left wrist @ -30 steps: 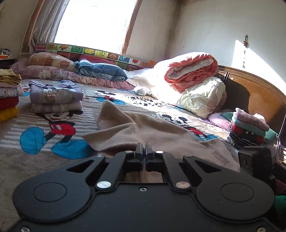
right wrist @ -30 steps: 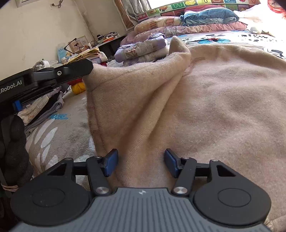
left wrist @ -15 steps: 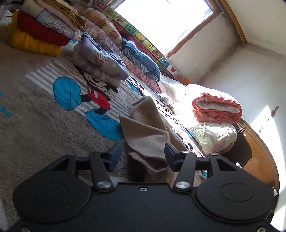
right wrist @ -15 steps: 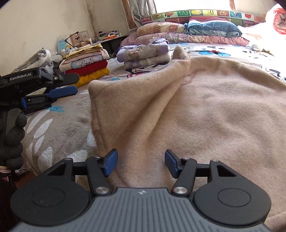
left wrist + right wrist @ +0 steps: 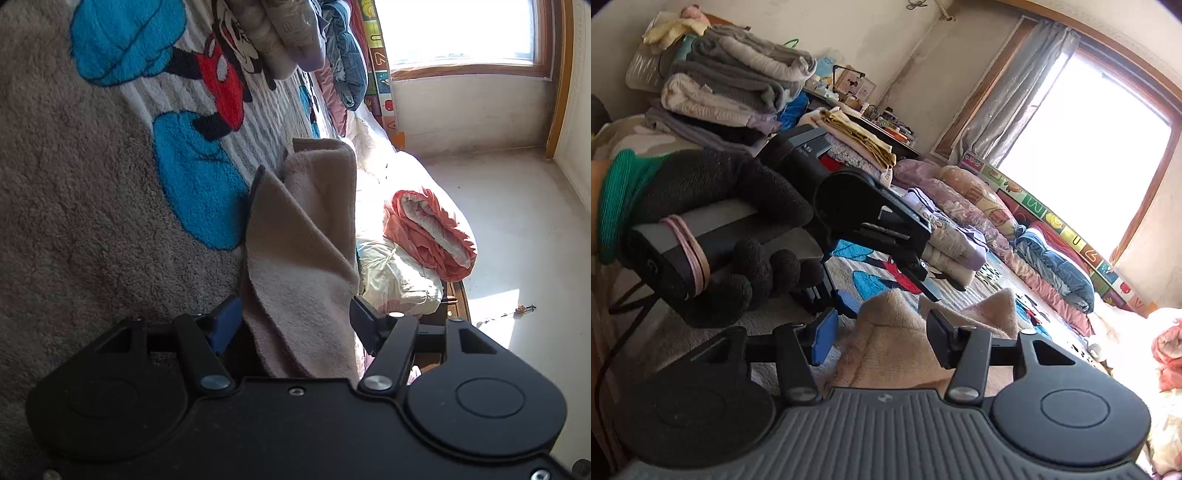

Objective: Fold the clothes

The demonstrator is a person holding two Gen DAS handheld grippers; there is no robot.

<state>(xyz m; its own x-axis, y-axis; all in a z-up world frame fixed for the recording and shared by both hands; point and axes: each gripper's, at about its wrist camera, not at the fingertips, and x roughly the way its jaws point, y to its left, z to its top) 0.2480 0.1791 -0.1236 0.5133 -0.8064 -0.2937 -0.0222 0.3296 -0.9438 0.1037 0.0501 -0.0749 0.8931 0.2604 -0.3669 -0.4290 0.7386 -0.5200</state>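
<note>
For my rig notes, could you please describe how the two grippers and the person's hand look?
The left gripper has a smooth black body with round caps, silver screws and blue pads. The right gripper is alike but has a ribbed grey top. The hand wears a fuzzy black glove with a green cuff; pink bands circle the grey handle.

Daylight enters through the window point(image 5: 461, 31), blown out to white at 1 o'clock in both views. A sunlit patch marks the wall point(image 5: 495, 306). Foreground gripper housings lie in shadow. Fisheye distortion bends edges; corners vignette dark.
</note>
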